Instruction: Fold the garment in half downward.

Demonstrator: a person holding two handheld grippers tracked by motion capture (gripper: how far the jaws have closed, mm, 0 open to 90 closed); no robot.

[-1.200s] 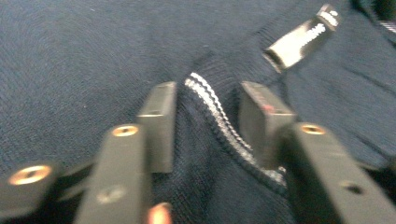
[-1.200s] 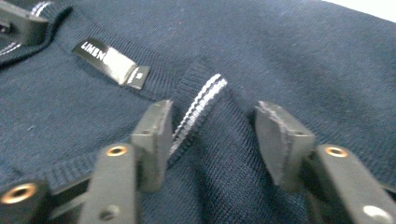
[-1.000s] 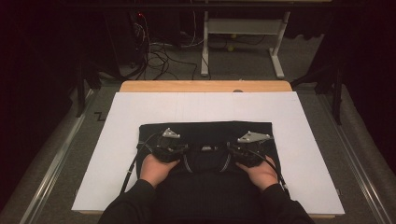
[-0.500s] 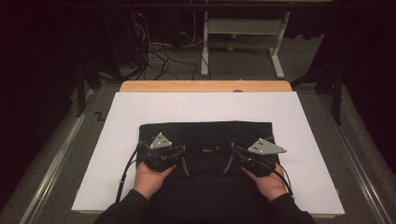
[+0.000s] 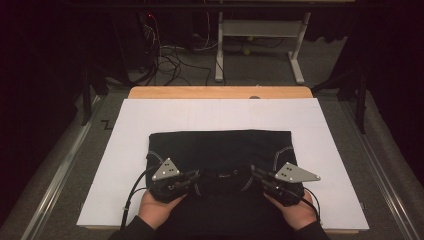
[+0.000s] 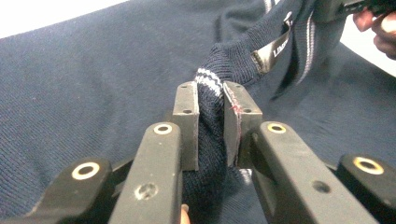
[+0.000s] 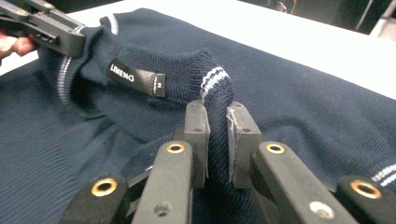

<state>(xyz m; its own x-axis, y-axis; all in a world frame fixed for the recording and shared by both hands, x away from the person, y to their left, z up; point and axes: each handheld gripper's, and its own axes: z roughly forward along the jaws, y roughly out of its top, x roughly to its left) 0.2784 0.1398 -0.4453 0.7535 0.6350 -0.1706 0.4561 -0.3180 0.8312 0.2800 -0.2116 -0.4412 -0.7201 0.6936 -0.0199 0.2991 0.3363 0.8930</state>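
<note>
A dark navy knit sweater (image 5: pixel 220 150) lies folded on the white sheet (image 5: pixel 220 112), its collar toward the person. My left gripper (image 5: pixel 196 176) is shut on the collar's ribbed edge (image 6: pixel 211 112), with white stripes just beyond the pads. At the collar's other side my right gripper (image 5: pixel 254 175) is also shut on the ribbing (image 7: pixel 217 116). Between them the collar is lifted and stretched, showing a black neck label (image 7: pixel 135 77). The other gripper appears far off at the top of each gripper view.
The white sheet covers a wooden table (image 5: pixel 220 92). Beyond the table stand a desk frame (image 5: pixel 260 45) and floor cables (image 5: pixel 170 60). Metal rails (image 5: pixel 55 180) run along both sides of the table.
Both grippers have drawn back toward the person and slightly apart, pulling the collar with them; the sweater's near part is now bunched and lifted.
</note>
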